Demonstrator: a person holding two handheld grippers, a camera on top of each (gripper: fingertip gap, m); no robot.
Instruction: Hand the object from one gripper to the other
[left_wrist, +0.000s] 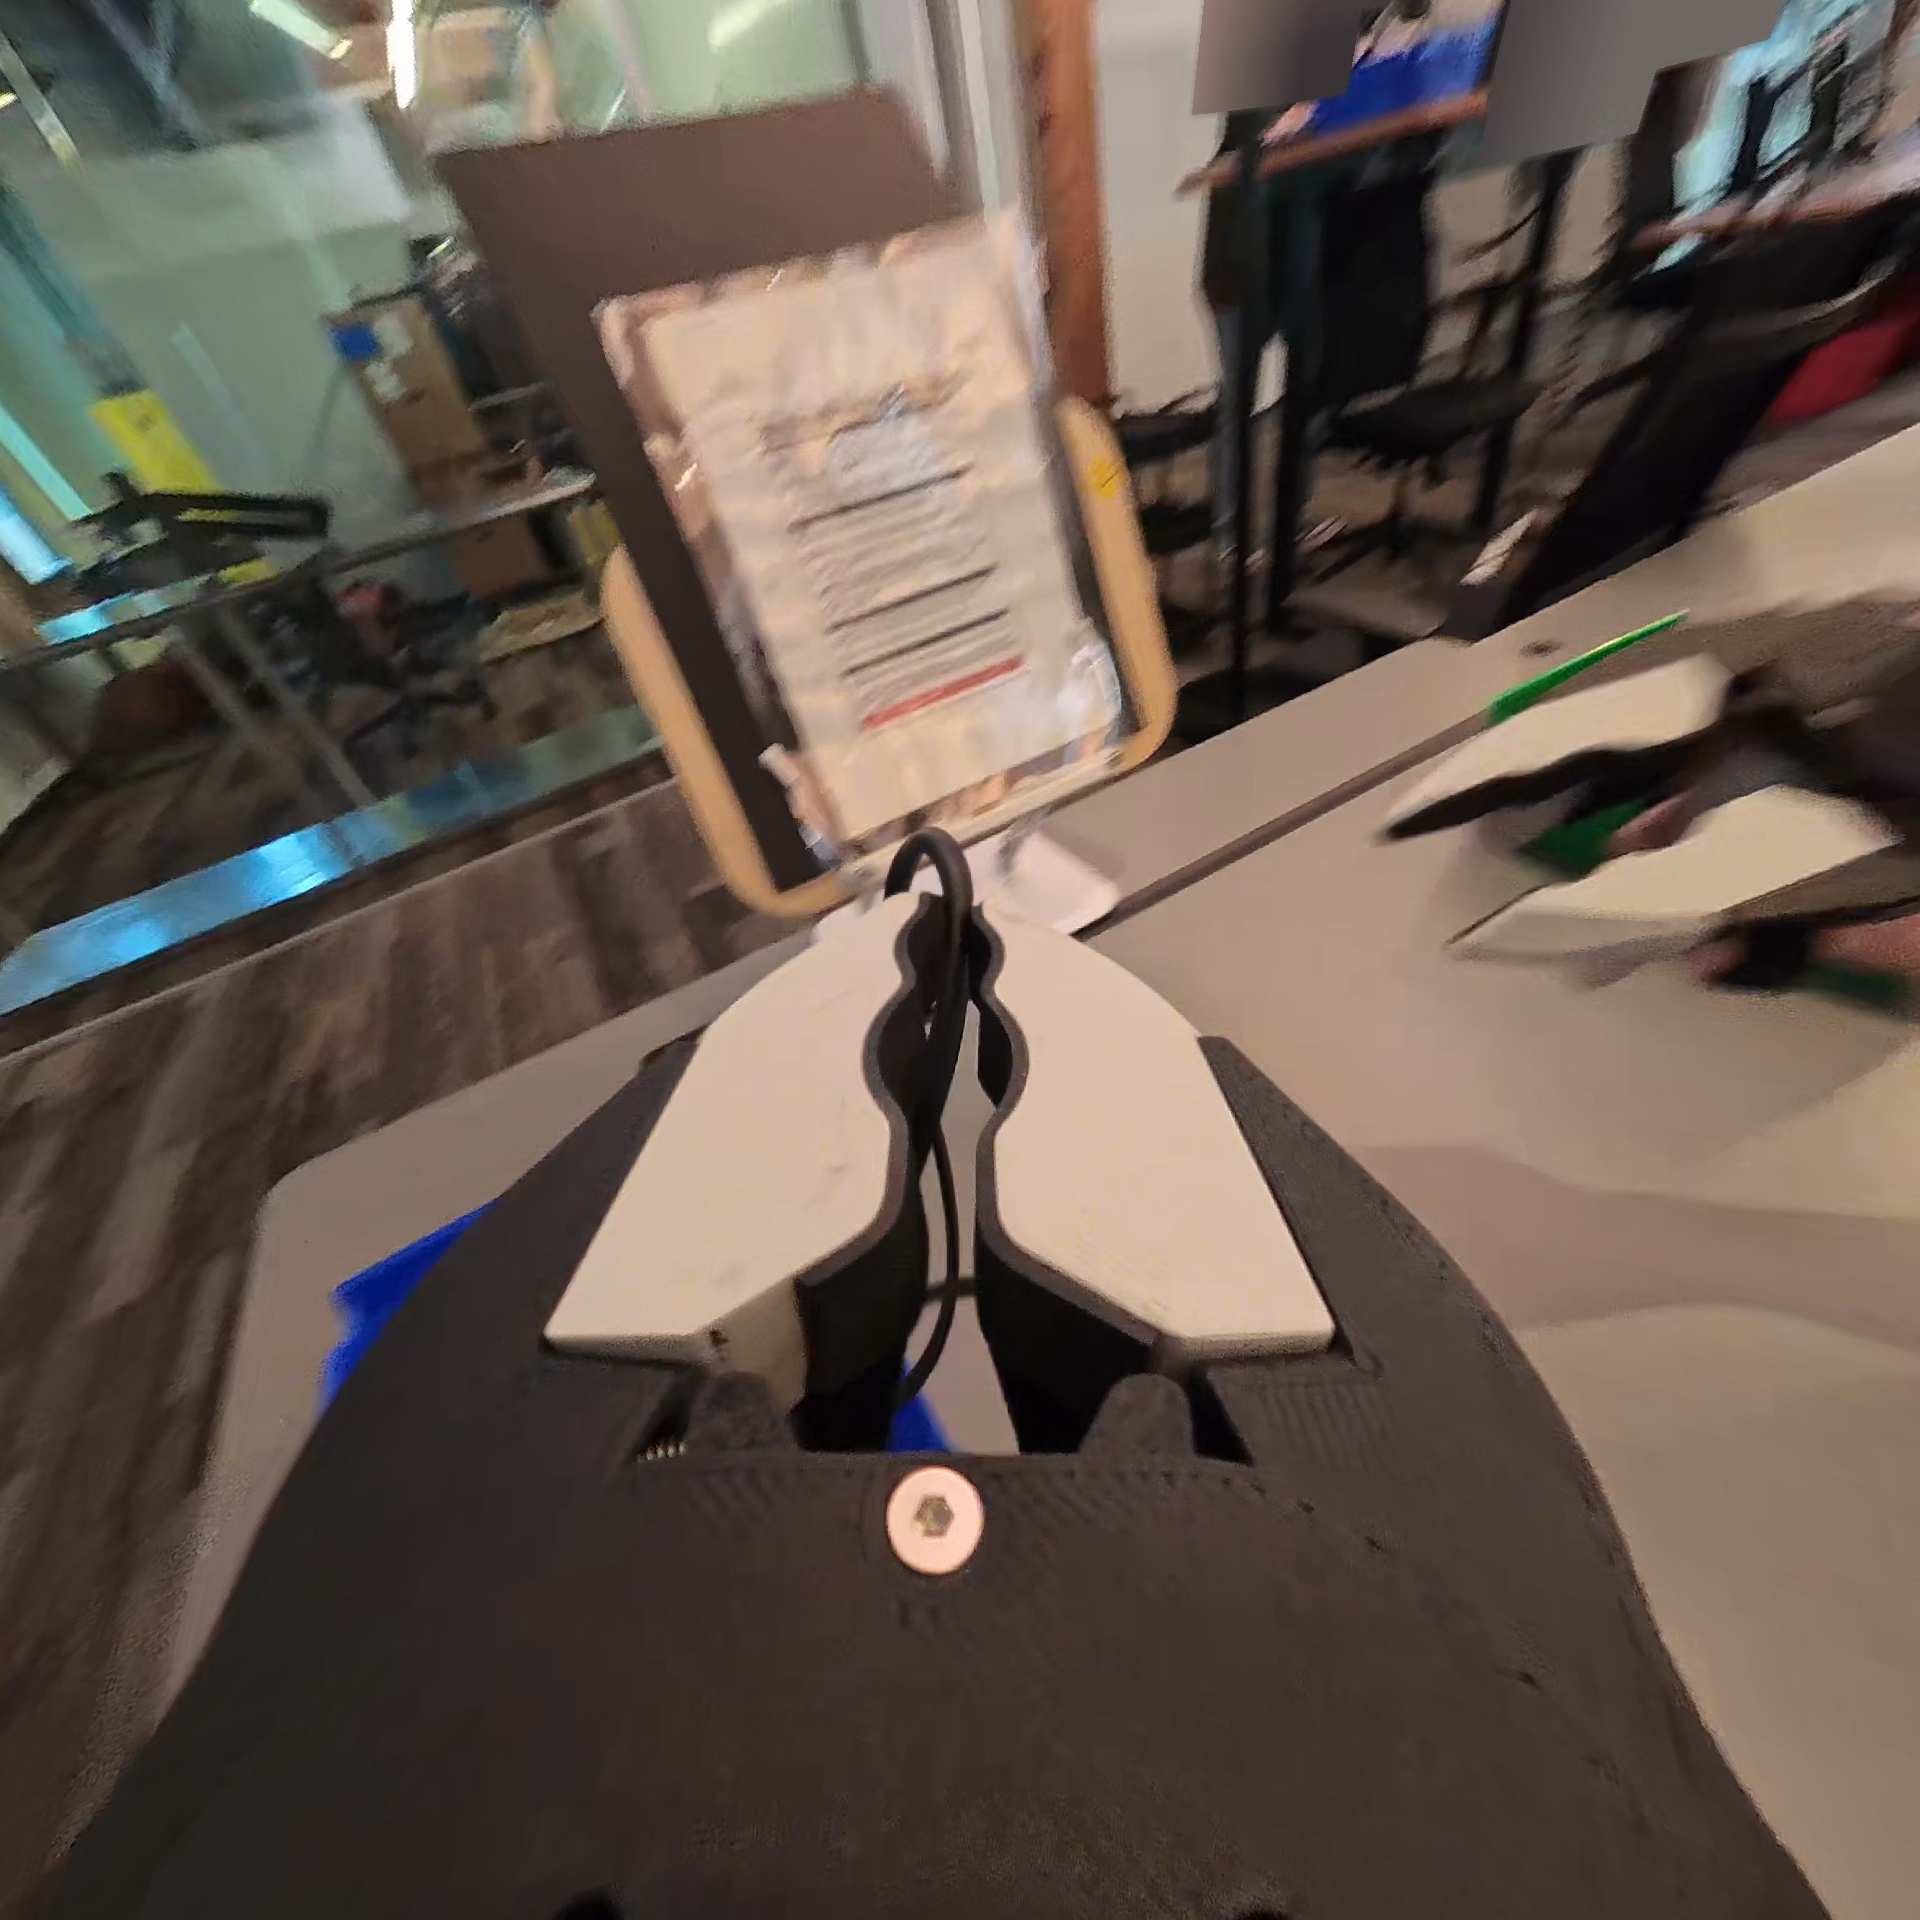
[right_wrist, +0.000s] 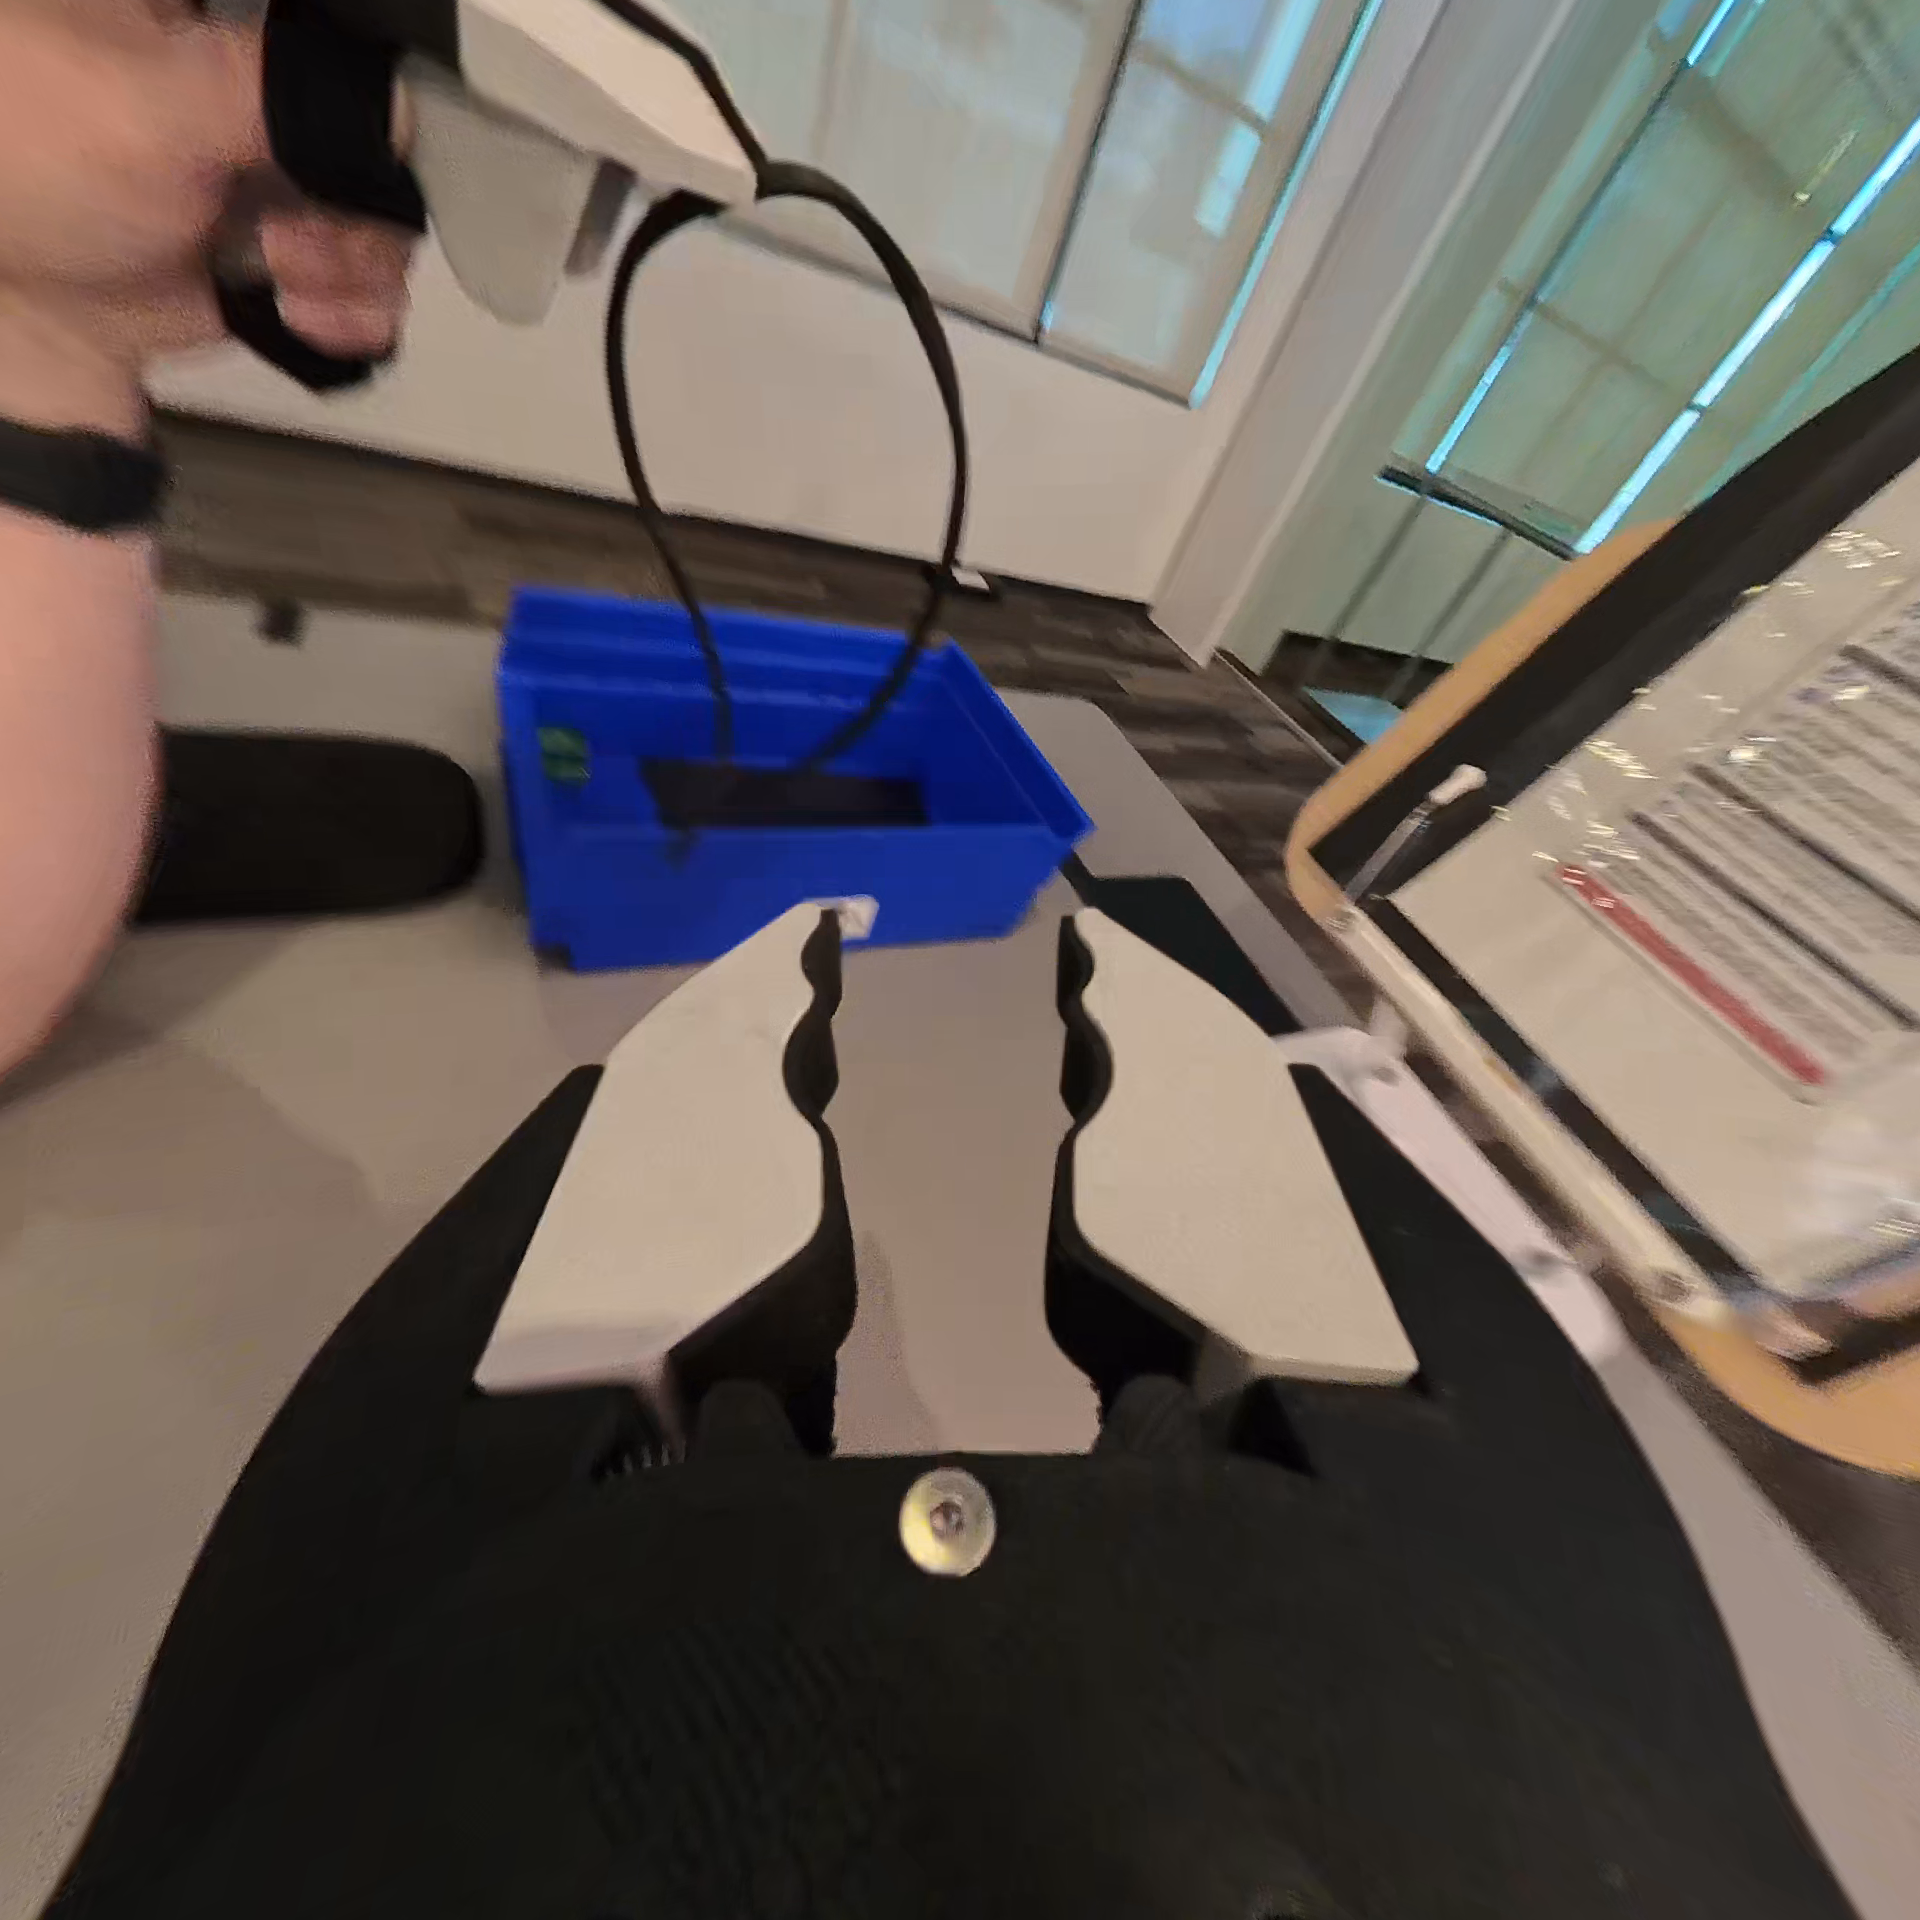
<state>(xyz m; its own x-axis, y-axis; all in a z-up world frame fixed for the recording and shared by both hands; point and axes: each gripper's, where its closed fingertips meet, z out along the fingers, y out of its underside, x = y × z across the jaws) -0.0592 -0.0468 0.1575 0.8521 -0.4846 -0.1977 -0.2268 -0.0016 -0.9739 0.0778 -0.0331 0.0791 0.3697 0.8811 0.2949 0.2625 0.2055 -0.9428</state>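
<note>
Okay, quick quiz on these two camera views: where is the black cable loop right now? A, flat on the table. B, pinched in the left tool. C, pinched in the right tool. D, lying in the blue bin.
B: the left tool is shut on the black cable loop, which hangs above the blue bin; the right tool is open and empty.

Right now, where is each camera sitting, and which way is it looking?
Left wrist view: on the left gripper, which is shut on a black cable, facing a framed sign past the table edge; the right gripper shows blurred at right.
Right wrist view: on the open right gripper, facing a blue bin on the grey table; the person's hand shows.
Shared: cable, bin, sign, table, both grippers.
</note>
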